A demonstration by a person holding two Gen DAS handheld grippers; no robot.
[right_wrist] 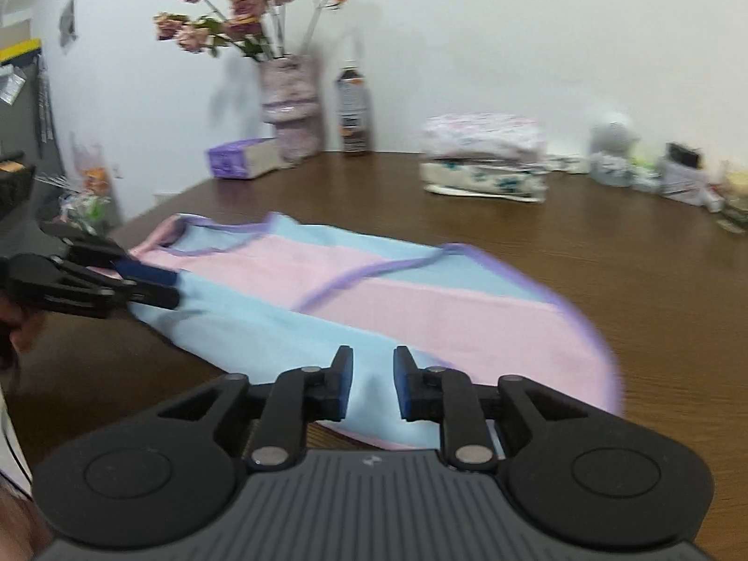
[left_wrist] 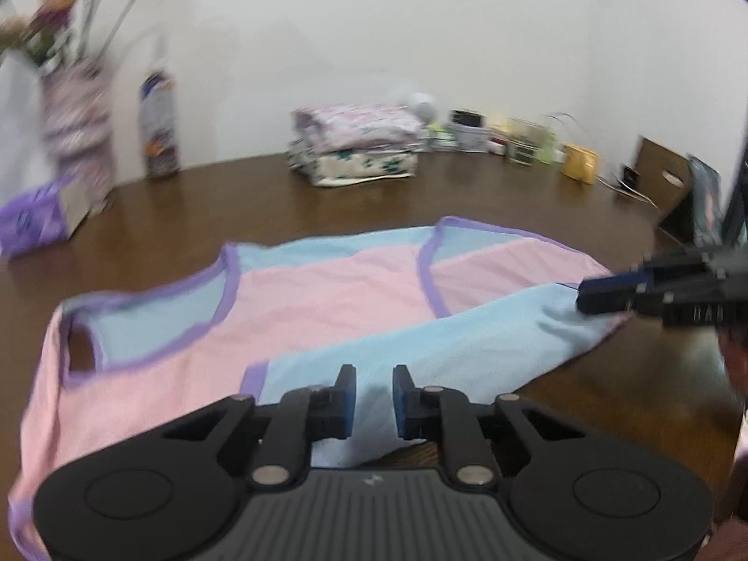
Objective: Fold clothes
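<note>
— So, how do the left tongs (left_wrist: 374, 397) stand?

— Spread, with a gap between the blue pads and blue cloth showing through it. They hover low over the near edge of the garment (left_wrist: 290, 308), pinching nothing that I can see.

— And the right tongs (right_wrist: 373, 383)?

— Also parted, over the same blue panel further along. Seen from the left camera they look nearly pressed together at the cloth's edge, but blur hides whether they grip it.

— Where is the garment itself?

— Spread on the brown desk (left_wrist: 420, 196), a sleeveless pink and blue top with purple trim. Its blue near side lies turned over the pink, which reads as one fold laid in.

— Why both tongs on that edge?

— Probably to keep the edge straight, one at each end.

— Anything beyond it?

— A stack of folded clothes (left_wrist: 355, 145) near the wall, likely the finished pile, plus a vase of flowers (right_wrist: 290, 107) and a bottle (right_wrist: 354, 107).
</note>
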